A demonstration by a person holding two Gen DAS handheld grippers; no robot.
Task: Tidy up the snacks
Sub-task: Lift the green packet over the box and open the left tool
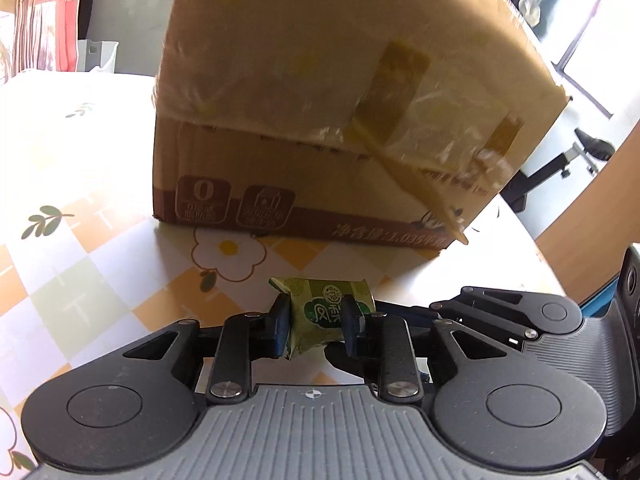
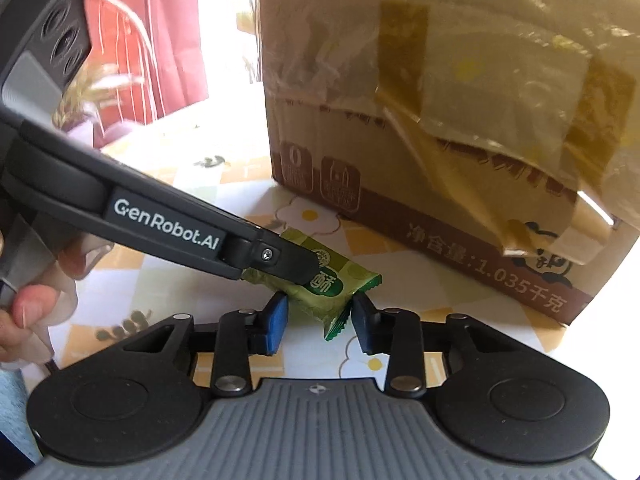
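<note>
A small green snack packet [image 1: 326, 312] is pinched between the fingers of my left gripper [image 1: 316, 320], held just above the table. In the right wrist view the same packet [image 2: 332, 284] lies between the open fingers of my right gripper [image 2: 320, 320], with its tail end near the right pad [image 2: 362, 320]. The left gripper's finger [image 2: 288, 264] reaches in from the left and clamps the packet. A large taped cardboard box [image 1: 320, 100] stands just behind; it also shows in the right wrist view [image 2: 440, 100].
The table wears a checked cloth with flowers [image 1: 80, 240]. Its right edge [image 1: 532, 236] lies close beside the box. A red bag [image 2: 160, 20] and a chair stand behind the table at the left.
</note>
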